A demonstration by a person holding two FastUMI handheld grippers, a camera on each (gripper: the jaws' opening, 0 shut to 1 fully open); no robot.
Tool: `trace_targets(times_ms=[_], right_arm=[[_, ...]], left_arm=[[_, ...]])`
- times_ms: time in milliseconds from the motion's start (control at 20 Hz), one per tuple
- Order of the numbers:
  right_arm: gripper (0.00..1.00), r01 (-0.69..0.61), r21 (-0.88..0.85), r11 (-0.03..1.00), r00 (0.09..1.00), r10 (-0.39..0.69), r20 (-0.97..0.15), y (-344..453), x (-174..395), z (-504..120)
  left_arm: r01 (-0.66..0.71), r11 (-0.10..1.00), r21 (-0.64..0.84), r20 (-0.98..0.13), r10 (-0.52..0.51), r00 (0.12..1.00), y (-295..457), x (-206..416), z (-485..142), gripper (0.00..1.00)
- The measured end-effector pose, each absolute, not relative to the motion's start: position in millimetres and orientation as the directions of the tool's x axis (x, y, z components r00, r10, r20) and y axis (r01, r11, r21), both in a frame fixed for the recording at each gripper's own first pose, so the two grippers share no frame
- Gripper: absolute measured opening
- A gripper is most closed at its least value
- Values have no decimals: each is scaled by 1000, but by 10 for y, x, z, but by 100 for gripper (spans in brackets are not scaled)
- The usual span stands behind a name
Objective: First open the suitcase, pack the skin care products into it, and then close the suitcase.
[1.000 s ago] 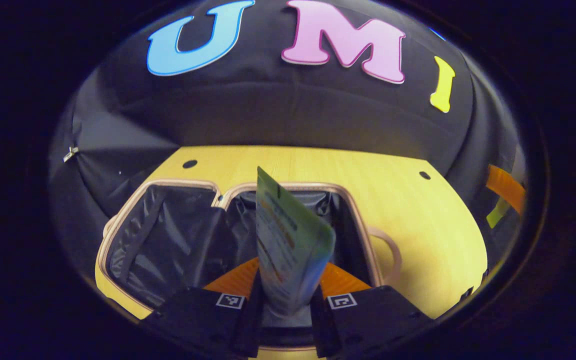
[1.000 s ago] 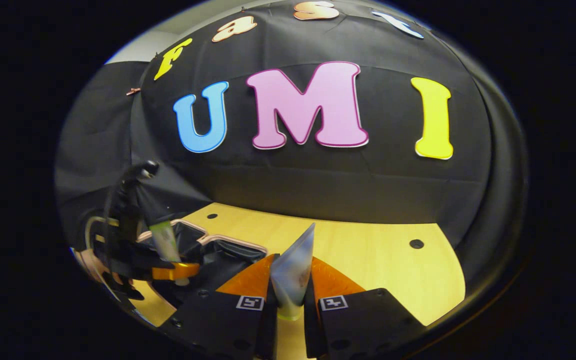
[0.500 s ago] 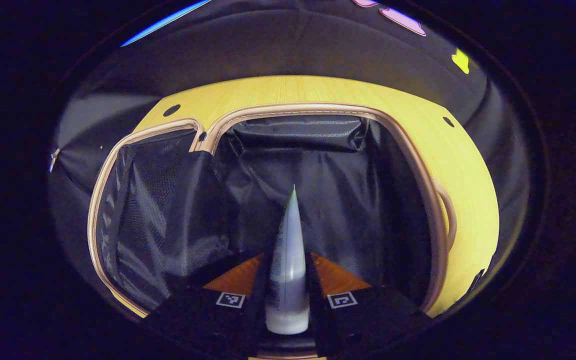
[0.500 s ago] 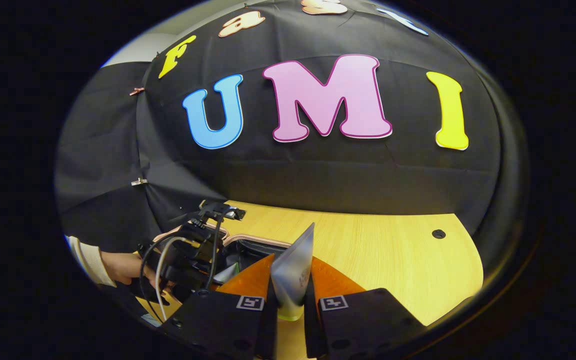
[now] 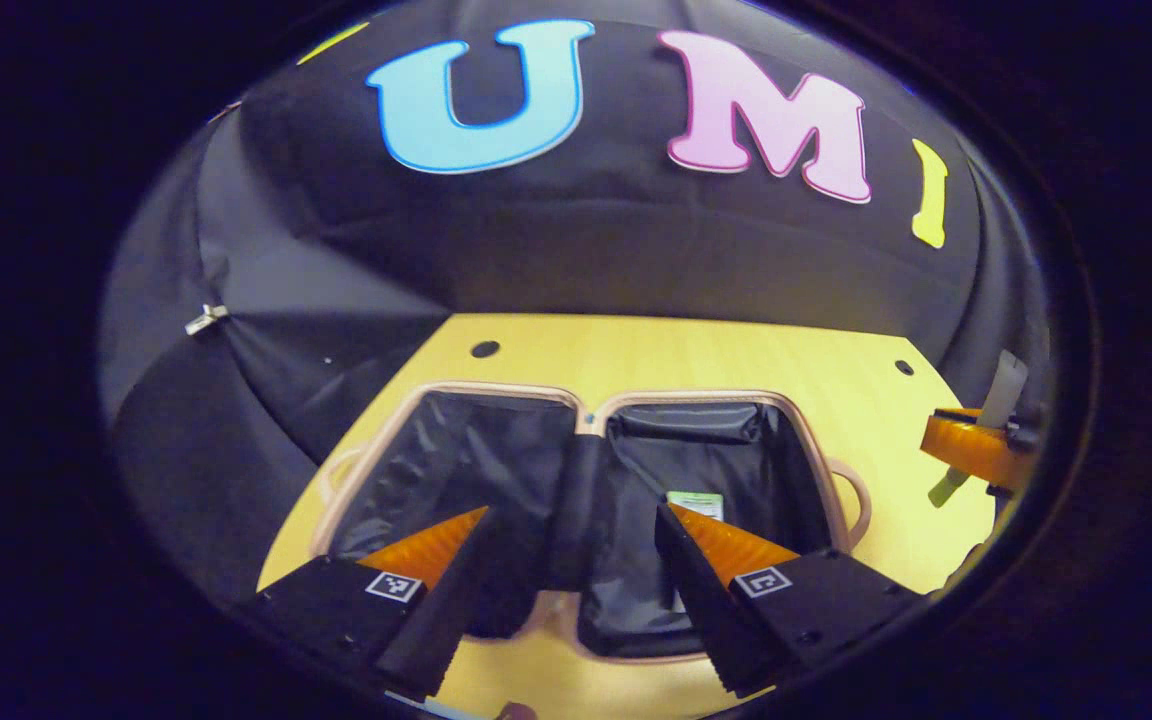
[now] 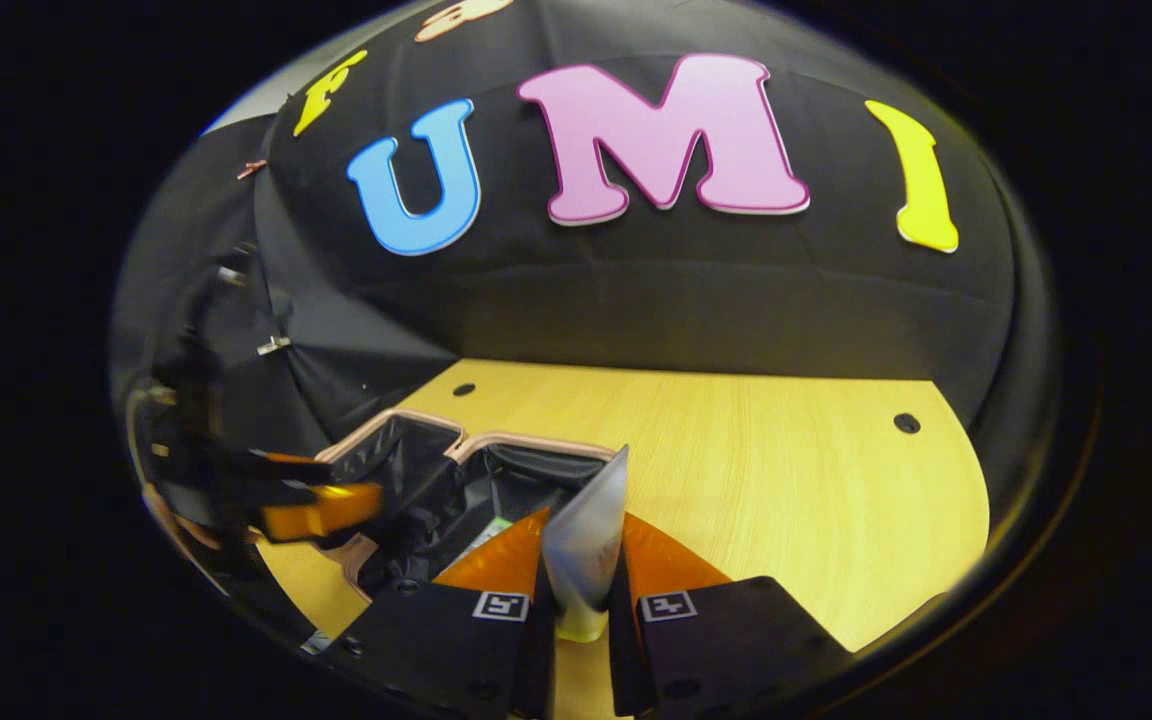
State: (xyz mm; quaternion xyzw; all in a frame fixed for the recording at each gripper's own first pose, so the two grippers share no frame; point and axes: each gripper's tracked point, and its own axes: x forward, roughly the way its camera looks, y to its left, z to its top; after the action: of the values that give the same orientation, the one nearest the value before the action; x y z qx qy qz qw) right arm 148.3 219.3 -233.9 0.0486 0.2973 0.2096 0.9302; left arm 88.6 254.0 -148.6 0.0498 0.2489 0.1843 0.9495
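Pale wooden tabletop (image 6: 786, 470) under black booth cloth, dotted with small dark holes.

Left gripper (image 5: 571, 520): jaws spread wide, released, nothing between them, poised above the open suitcase (image 5: 586, 500). Right gripper (image 6: 581, 545): jaws clenched on a flattened tube (image 6: 588, 540) of skin care product, pale and silvery-grey, crimped end up, greenish cap end down between the fingers, held above the tabletop just beside the suitcase.

Suitcase lying flat on the table, both halves splayed, edges trimmed in beige piping, interior lined in glossy black fabric, a rounded beige handle (image 5: 854, 500) at each outer side. Inside the right-hand half, as seen in the left gripper view: another tube (image 5: 694, 505), white with a green top band, resting on the lining, partly hidden behind a finger. Same tube glimpsed in the right gripper view (image 6: 481, 540) inside the near half. Left-hand half showing lining alone where visible.

Right gripper also visible at the far right edge of the left gripper view (image 5: 976, 450), tube in its grasp.
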Motion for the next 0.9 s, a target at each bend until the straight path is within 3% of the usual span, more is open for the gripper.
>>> trace_targets(times_ms=[200, 450, 500, 550, 750, 800, 900], right_arm=[[25, -343, 245, 907, 643, 417, -643, 2606, 1409, -2765], [26, -272, 231, 934, 514, 344, -786, 2993, 1176, -3261], [17, -252, 222, 942, 492, 322, -809, 3030, 1140, -3344], [25, -235, 218, 947, 457, 305, -836, 3056, 1079, -3428], [31, -193, 178, 965, 359, 238, -903, 3115, 932, -3669], [24, -189, 159, 969, 379, 221, -898, 3111, 962, -3605], [58, -209, 132, 969, 449, 215, -867, 3076, 1048, -3416]], left_arm=[[-402, 899, 176, -402, 438, 804, 2874, 147, -1205, 98], [-432, 897, 99, -423, 430, 797, 2959, -441, -1365, 98], [-429, 899, 91, -426, 424, 799, 2954, -516, -1383, 98], [-424, 902, 86, -429, 418, 801, 2941, -560, -1416, 98], [-404, 911, 80, -434, 397, 809, 2946, -577, -1434, 98], [-401, 913, 80, -429, 394, 813, 2958, -581, -1434, 98], [-401, 912, 82, -418, 397, 817, 2996, -580, -1409, 98]])
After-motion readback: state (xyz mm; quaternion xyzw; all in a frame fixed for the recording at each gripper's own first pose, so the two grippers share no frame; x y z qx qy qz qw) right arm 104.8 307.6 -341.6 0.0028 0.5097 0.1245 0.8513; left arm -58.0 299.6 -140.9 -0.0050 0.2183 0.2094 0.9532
